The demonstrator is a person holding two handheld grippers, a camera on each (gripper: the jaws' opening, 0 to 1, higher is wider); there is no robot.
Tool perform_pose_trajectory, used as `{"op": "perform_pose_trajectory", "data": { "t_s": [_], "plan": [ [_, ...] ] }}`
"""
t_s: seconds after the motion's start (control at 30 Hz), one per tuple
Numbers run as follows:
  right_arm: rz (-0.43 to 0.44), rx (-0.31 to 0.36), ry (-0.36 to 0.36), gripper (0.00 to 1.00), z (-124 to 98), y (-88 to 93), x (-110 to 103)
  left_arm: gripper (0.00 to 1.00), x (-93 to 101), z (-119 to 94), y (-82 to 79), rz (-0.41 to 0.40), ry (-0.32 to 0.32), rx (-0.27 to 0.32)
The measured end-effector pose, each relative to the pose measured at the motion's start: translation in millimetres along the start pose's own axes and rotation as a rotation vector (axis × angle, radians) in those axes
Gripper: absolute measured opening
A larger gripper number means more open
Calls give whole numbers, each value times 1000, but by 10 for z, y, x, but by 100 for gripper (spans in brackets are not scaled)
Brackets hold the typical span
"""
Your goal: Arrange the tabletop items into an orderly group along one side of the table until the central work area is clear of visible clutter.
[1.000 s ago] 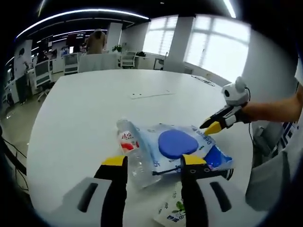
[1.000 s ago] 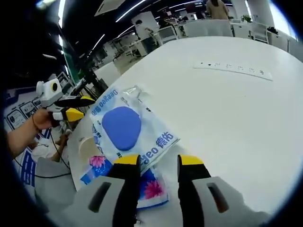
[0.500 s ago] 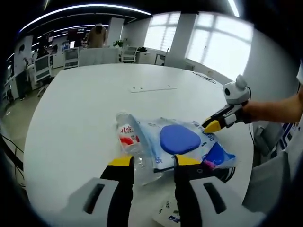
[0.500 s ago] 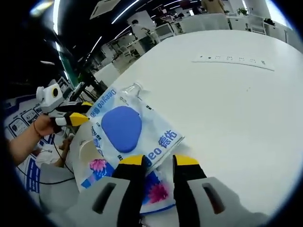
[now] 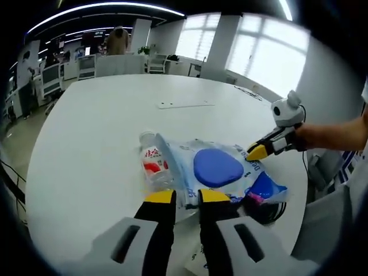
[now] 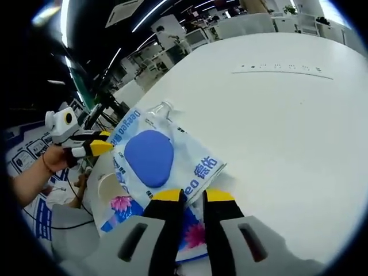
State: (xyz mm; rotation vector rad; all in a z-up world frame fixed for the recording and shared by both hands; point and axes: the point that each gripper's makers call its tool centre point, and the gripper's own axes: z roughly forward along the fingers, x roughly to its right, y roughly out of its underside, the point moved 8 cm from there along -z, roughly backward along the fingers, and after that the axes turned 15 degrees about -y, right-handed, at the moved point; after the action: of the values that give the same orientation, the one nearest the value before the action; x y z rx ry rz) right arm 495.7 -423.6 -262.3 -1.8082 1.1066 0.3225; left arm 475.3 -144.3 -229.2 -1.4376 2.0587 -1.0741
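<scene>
Right gripper (image 6: 192,196) at bottom centre, jaws nearly closed on the edge of the wipes pack (image 6: 158,163). Clear bottle (image 6: 159,114) lies under the pack's upper end. Left gripper (image 6: 86,146) at left edge, on white table (image 6: 287,109).

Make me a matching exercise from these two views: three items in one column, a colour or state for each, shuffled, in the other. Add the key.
Items
1. wet-wipes pack
2. plastic bottle
3. table

Descriptions
A. white, bare across its middle
B. lying on its side, red label
C. pale blue, dark blue oval lid

Pairs: 1-C, 2-B, 3-A
</scene>
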Motion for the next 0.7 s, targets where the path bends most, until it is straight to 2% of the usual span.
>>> {"op": "perform_pose_trajectory", "data": {
  "t_s": [0.1, 0.23, 0.7],
  "plan": [
    [7, 11, 0, 8, -9, -12, 9, 7, -7, -3, -6, -10, -3, 6],
    [21, 22, -4, 6, -20, -22, 0, 7, -7, -14, -18, -37, 0, 22],
    [37, 52, -19, 2, -40, -60, -37, 4, 14, -41, -29, -56, 4, 35]
  ]
}}
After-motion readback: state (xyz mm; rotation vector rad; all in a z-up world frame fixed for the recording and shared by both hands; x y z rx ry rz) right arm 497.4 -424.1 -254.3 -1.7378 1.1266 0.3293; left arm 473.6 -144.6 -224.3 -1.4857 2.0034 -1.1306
